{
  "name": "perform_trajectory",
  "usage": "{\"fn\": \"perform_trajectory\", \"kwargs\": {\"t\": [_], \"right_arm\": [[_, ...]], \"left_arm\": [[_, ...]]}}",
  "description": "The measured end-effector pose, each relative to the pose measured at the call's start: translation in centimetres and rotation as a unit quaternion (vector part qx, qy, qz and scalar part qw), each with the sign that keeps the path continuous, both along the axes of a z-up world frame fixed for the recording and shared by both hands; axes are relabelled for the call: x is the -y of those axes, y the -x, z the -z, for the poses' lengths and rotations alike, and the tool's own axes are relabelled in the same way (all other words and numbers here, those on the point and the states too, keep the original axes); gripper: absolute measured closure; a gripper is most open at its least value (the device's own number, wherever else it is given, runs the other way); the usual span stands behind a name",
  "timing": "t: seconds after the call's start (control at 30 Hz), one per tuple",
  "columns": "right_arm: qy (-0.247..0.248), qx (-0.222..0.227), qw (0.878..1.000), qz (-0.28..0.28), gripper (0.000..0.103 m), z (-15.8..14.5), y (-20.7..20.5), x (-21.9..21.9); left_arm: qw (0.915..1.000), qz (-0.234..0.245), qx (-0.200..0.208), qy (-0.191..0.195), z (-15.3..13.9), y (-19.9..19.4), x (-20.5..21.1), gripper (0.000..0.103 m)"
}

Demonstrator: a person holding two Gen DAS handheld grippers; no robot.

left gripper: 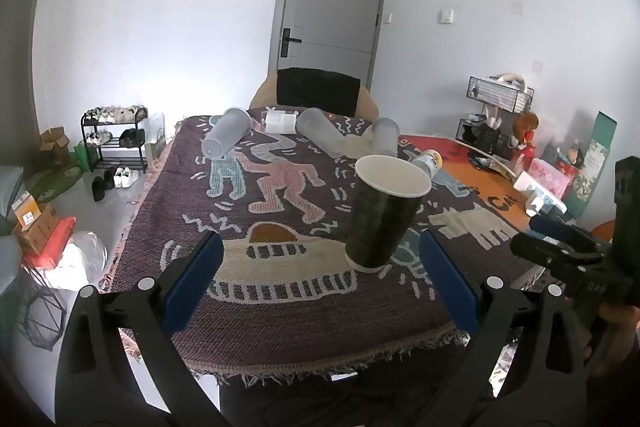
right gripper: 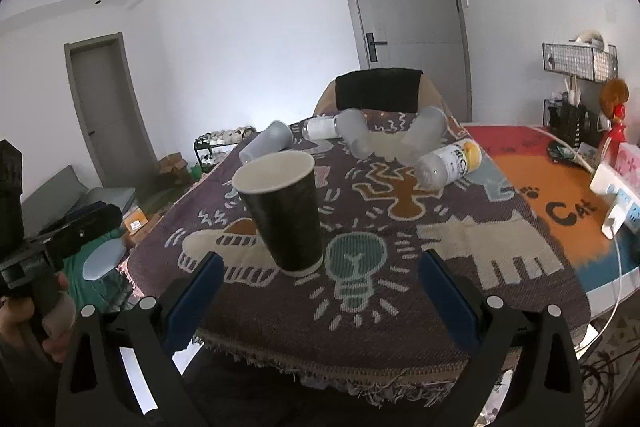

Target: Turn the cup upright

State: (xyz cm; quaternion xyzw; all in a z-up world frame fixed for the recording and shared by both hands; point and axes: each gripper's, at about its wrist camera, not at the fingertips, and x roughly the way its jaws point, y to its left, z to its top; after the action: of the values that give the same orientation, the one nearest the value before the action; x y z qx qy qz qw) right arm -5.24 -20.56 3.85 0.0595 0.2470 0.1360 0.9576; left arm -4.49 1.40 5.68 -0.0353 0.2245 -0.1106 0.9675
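Note:
A black paper cup (left gripper: 382, 213) with a white inside stands upright, mouth up, on the patterned cloth of the table (left gripper: 280, 327). It also shows in the right wrist view (right gripper: 286, 209). My left gripper (left gripper: 320, 259) is open and empty, its blue pads on either side just short of the cup. My right gripper (right gripper: 318, 273) is open and empty, a little in front of the cup. Each view shows the other gripper's body at its edge.
Several frosted plastic cups (left gripper: 226, 137) lie on their sides at the far end, with a plastic bottle (right gripper: 448, 163) and a white box (left gripper: 280, 121). A chair (left gripper: 316, 93) stands behind the table. A power strip (right gripper: 610, 195) and clutter sit on the right side.

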Motion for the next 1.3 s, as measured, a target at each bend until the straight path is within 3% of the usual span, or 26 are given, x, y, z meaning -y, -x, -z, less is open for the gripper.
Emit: {"fn": "perform_trajectory", "kwargs": {"t": [1.3], "right_arm": [[0.007, 0.0, 1.0, -0.008, 0.008, 0.8, 0.1, -0.7]], "left_arm": [[0.9998, 0.012, 0.015, 0.002, -0.7, 1.2, 0.3, 0.006]]}}
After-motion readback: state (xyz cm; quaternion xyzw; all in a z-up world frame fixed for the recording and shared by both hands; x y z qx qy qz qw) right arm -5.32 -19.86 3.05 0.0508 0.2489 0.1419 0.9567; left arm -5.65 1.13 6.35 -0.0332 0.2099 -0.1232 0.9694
